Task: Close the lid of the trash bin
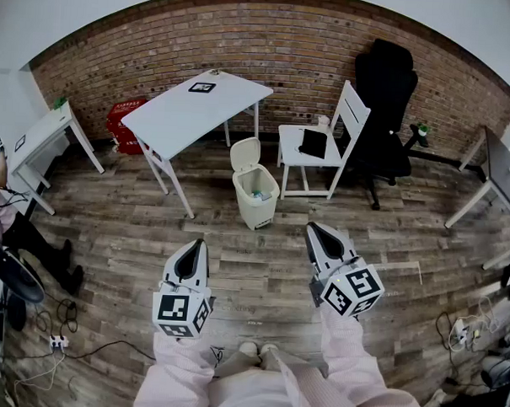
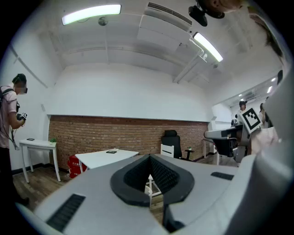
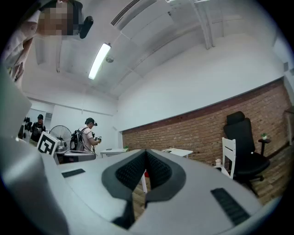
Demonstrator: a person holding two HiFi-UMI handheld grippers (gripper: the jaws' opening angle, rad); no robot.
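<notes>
In the head view a cream trash bin (image 1: pixel 255 196) stands on the wooden floor between a white table and a white chair. Its lid (image 1: pixel 245 153) is raised upright at the back, and some rubbish shows inside. My left gripper (image 1: pixel 203 243) is held level short of the bin, to its lower left, with its jaws together and nothing between them. My right gripper (image 1: pixel 314 230) hangs to the bin's lower right, also shut and empty. Neither touches the bin. In the left gripper view (image 2: pixel 149 158) and the right gripper view (image 3: pixel 146 152) the black pads meet.
A white table (image 1: pixel 200 103) stands left of the bin, with a white chair (image 1: pixel 312 146) and a black office chair (image 1: pixel 385 94) to its right. A red container (image 1: pixel 123 122) sits by the brick wall. Desks flank the room (image 1: pixel 43 134) (image 1: pixel 503 171). A person (image 1: pixel 5 217) stands far left; cables (image 1: pixel 63 342) lie on the floor.
</notes>
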